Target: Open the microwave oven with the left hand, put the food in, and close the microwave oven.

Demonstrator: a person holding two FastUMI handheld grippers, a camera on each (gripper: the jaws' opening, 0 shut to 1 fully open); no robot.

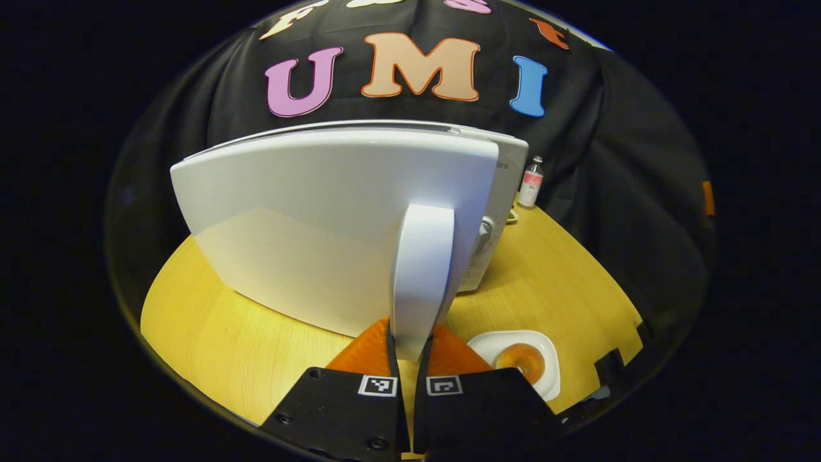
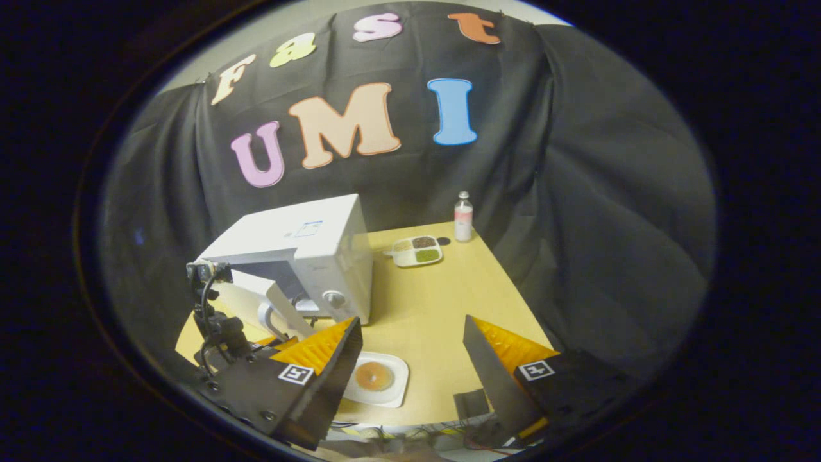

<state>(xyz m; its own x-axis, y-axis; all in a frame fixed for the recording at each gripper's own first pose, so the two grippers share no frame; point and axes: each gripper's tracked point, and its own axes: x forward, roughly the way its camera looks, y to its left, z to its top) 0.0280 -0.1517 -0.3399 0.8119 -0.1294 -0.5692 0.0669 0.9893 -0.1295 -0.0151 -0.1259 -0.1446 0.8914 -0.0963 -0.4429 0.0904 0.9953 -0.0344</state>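
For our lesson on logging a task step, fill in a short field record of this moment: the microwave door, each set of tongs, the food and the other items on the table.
Microwave door: partly open, swung out from the microwave
Left tongs: shut on the door handle
Right tongs: open, holding nothing, above the table
Food: round item on a white plate, in front of the microwave
Other items: compartment tray; small bottle at the far edge

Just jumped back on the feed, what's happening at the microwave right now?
The left hand-held gripper is clamped on the microwave's door handle, with the door partly swung open. The right hand-held gripper hovers open above the plate holding the round food, not yet picked up.
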